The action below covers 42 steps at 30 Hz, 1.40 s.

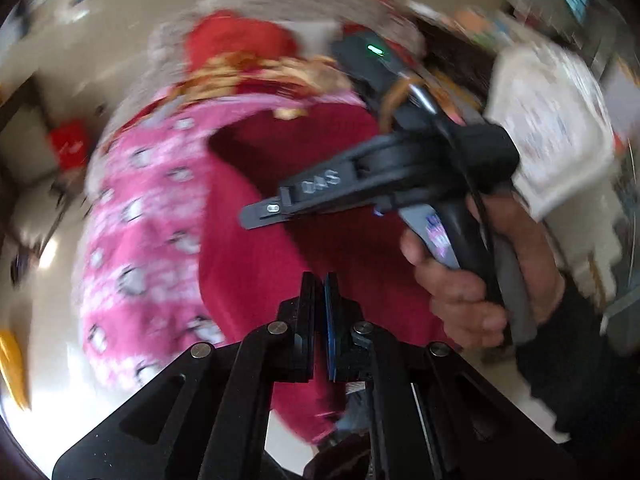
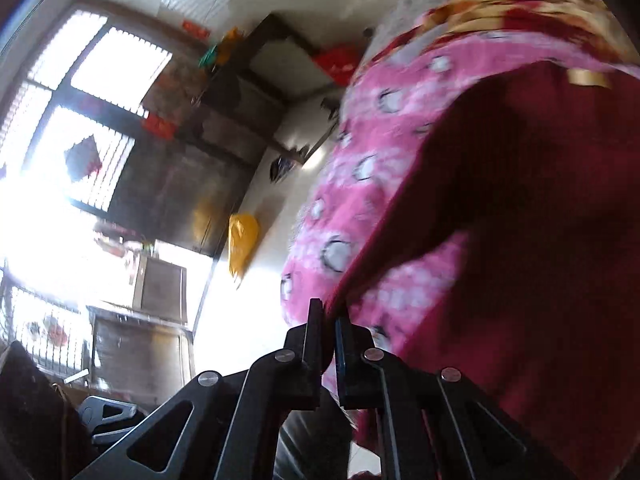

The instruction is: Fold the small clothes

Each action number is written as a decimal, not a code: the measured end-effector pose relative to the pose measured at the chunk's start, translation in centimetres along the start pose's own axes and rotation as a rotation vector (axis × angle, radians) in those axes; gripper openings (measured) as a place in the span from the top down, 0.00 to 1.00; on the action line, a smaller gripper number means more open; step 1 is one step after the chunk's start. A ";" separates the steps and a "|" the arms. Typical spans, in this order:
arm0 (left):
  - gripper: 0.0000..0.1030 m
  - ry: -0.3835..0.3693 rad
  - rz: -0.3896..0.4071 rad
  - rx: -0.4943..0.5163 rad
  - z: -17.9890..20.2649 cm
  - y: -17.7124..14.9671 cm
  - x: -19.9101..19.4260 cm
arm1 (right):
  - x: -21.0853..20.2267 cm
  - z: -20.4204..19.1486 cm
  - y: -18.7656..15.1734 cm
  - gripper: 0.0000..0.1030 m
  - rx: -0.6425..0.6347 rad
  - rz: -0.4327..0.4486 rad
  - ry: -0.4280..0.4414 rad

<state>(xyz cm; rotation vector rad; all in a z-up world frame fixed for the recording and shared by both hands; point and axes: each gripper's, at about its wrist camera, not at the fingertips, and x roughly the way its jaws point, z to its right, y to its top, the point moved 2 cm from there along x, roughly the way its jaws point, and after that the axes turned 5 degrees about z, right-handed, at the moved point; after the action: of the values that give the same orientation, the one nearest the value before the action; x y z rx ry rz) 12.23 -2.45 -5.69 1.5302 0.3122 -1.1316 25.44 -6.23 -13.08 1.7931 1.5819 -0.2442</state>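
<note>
Both grippers' fingers (image 1: 307, 300) pinch the dark red garment (image 1: 320, 184) over pink cloth (image 1: 152, 220).

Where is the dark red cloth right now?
In the left wrist view, the dark red cloth fills the middle, lying over the pink patterned blanket on its left, with the person's hand holding the other claw on its right.

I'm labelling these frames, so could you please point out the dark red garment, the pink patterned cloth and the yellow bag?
dark red garment (image 1: 304, 184), left wrist view, middle.
pink patterned cloth (image 1: 148, 216), left wrist view, patterned face.
yellow bag (image 2: 242, 242), right wrist view, middle.
</note>
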 end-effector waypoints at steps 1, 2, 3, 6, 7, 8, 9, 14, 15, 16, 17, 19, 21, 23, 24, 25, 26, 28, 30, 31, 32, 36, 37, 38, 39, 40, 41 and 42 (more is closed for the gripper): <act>0.97 -0.022 -0.033 0.039 1.7 -0.3 1.6 | -0.9 1.5 -0.7 0.96 0.011 0.013 0.012; 0.97 -0.035 -0.066 0.057 2.7 -0.6 3.1 | -1.3 2.4 -1.4 0.96 0.022 0.021 0.012; 0.97 -0.041 -0.116 0.065 3.7 -1.1 5.2 | -1.5 4.3 -2.3 0.96 0.043 0.020 0.006; 0.97 -0.092 -0.205 0.067 5.4 -2.6 9.8 | -0.9 9.8 -4.2 0.96 0.096 -0.015 -0.040; 0.97 -0.111 -0.230 0.059 6.0 -3.1 10.7 | -0.4 11.6 -4.8 0.96 0.119 -0.024 -0.044; 0.97 -0.141 -0.250 0.037 6.4 -3.4 11.2 | -0.3 12.9 -5.2 0.96 0.141 -0.031 -0.046; 0.97 -0.182 -0.257 0.007 6.4 -3.7 11.1 | -0.1 14.0 -5.3 0.96 0.155 -0.034 -0.053; 0.66 -0.167 -0.226 -0.161 1.2 -3.4 9.4 | -1.5 17.1 -5.9 0.94 0.214 0.008 -0.070; 0.49 -0.135 -0.213 -0.191 -0.3 -3.3 9.3 | -2.3 16.8 -6.3 0.87 0.207 0.017 -0.061; 0.42 -0.088 -0.199 -0.220 -2.0 -3.1 9.4 | -3.3 16.4 -6.8 0.66 0.192 0.038 -0.079; 0.35 -0.017 -0.189 -0.253 -4.2 -2.9 9.6 | -4.5 16.2 -7.2 0.49 0.182 0.059 -0.104; 0.35 0.039 -0.188 -0.303 -7.4 -2.5 10.5 | -6.6 14.8 -9.3 0.15 0.139 0.129 -0.148; 0.35 0.088 -0.194 -0.380 -10.9 -2.3 12.3 | -7.4 14.3 -11.0 0.20 0.139 0.126 -0.163; 0.35 0.108 -0.194 -0.458 -14.2 -1.9 14.2 | -7.2 13.8 -12.6 0.35 0.130 0.109 -0.187; 0.35 0.129 -0.196 -0.486 -15.6 -1.6 15.1 | -6.2 14.1 -13.3 0.46 0.126 0.089 -0.208; 0.35 0.147 -0.192 -0.493 -16.6 -1.4 15.2 | -5.5 14.3 -13.7 0.55 0.125 0.069 -0.233; 0.35 0.164 -0.189 -0.493 -17.3 -1.0 15.8 | -5.0 14.8 -14.3 0.63 0.120 0.040 -0.269; 0.35 0.161 -0.196 -0.519 -18.2 -0.4 16.1 | -4.4 15.0 -14.7 0.95 0.103 -0.005 -0.381; 0.35 0.114 -0.175 -0.562 -18.6 0.1 16.1 | -5.9 14.7 -14.6 0.95 0.091 0.032 -0.412; 0.35 0.108 -0.166 -0.563 -18.5 0.3 15.9 | -6.3 14.7 -14.7 0.95 0.092 0.044 -0.431; 0.35 0.105 -0.154 -0.558 -18.1 0.6 15.8 | -6.7 15.0 -14.8 0.95 0.091 0.064 -0.457; 0.35 0.075 -0.126 -0.477 -13.8 1.9 14.4 | -9.7 14.4 -15.5 0.95 0.148 0.200 -0.350; 0.35 0.067 -0.113 -0.447 -12.2 2.2 13.9 | -11.4 13.7 -15.5 0.94 0.148 0.270 -0.319; 0.35 0.051 -0.097 -0.405 -9.9 2.4 13.0 | -12.5 13.0 -15.6 0.93 0.143 0.314 -0.315; 0.35 0.037 -0.088 -0.385 -8.4 2.6 12.7 | -14.3 12.1 -15.7 0.84 0.131 0.379 -0.333; 0.35 0.025 -0.078 -0.370 -6.7 2.6 12.1 | -16.0 11.4 -16.0 0.57 0.118 0.428 -0.353; 0.35 0.010 -0.063 -0.352 -4.4 2.5 11.4 | -17.0 11.0 -16.3 0.38 0.114 0.458 -0.364; 0.35 -0.006 -0.057 -0.334 -2.6 2.3 10.8 | -18.7 10.6 -16.9 0.10 0.110 0.525 -0.389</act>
<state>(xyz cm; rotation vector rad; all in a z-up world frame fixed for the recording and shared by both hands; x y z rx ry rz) 20.57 -4.98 -13.04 1.2294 0.5159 -1.0676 8.87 -27.75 -16.49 2.0258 0.8105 -0.4029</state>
